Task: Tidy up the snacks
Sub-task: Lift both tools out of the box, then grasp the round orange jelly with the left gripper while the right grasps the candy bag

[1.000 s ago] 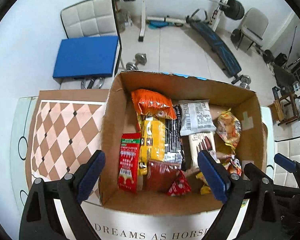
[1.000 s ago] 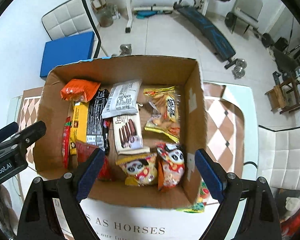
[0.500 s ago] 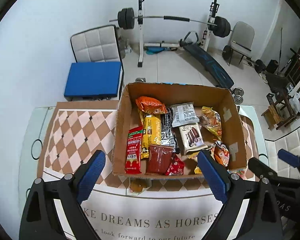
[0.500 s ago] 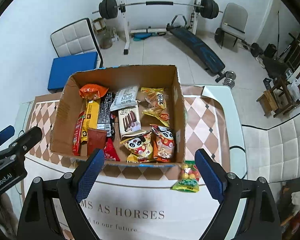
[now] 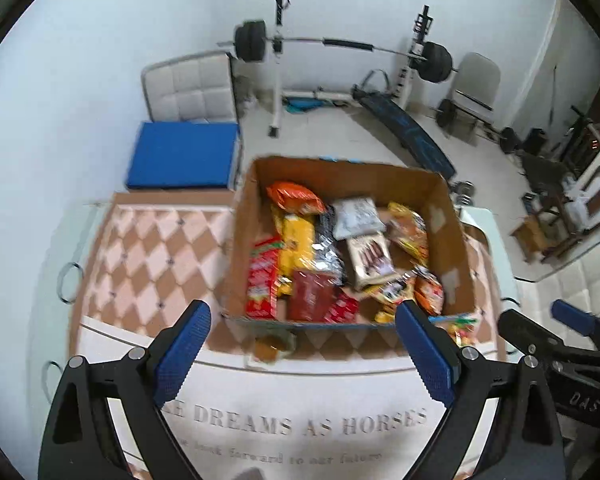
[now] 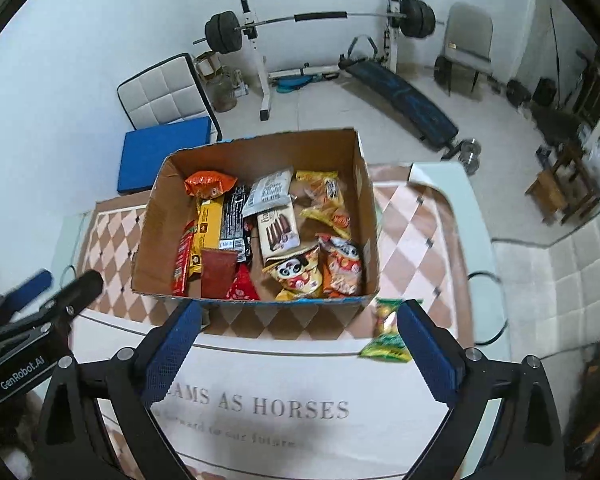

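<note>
A cardboard box [image 6: 156,216] [image 5: 448,216] stands on the table and holds several snack packets, among them an orange bag [image 6: 208,182] and a panda-print bag [image 6: 298,272]. A green and yellow snack packet [image 6: 386,330] [image 5: 462,326] lies on the table by the box's near right corner. A small brown packet [image 5: 270,346] lies by the box's near edge. My left gripper [image 5: 302,360] and right gripper [image 6: 298,348] are both open and empty, held above the table in front of the box.
The table has a checkered brown cloth [image 6: 416,248] and a white runner with lettering [image 6: 284,404]. Behind it are a chair with a blue cushion [image 6: 160,152], a barbell rack [image 6: 260,24] and a weight bench [image 6: 404,92]. A padded white seat [image 6: 560,280] is at the right.
Both grippers have pulled back and up from the box, so it looks smaller and farther. The green packet and the brown packet on the table have come into view.
</note>
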The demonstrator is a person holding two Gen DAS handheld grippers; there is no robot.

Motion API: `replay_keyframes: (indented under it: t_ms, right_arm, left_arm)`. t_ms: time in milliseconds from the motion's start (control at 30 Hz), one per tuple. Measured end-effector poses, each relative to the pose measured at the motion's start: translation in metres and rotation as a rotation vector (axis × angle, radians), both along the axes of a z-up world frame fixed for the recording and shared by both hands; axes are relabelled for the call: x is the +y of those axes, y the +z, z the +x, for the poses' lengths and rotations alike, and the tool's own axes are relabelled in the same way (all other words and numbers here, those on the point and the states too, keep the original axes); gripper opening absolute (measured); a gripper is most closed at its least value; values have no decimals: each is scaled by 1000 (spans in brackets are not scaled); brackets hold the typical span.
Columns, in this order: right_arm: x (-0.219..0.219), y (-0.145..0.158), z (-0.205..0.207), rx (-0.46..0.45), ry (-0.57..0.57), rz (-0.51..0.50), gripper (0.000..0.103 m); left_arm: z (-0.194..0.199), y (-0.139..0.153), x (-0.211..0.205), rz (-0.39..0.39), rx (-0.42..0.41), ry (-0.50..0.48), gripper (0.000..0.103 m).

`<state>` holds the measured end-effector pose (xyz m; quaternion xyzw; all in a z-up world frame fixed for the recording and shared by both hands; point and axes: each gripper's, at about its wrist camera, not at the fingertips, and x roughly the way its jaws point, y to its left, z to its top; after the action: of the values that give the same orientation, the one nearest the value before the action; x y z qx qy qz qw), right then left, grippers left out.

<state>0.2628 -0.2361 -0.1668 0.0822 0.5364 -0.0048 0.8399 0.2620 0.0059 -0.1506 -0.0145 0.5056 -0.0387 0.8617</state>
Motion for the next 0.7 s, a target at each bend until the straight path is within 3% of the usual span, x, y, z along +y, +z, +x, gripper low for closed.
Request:
replay_keyframes:
  t_ms: [67,233,433,700]
  right_arm:
    - [-10,-12,-1,25,-24,23,101]
    - [-49,-59,-3,114,-130,68,101]
    - [-102,-144,5,280,-257,81,101]
    - [-117,-239,24,435,-270,65,100]
  left_arm:
    - [2,-14,1,-20,35,0,103]
    - [7,-57,5,35,98,38,103]
    - [12,-115,20,49,202,102,103]
    - [5,-185,50,19,367,208,103]
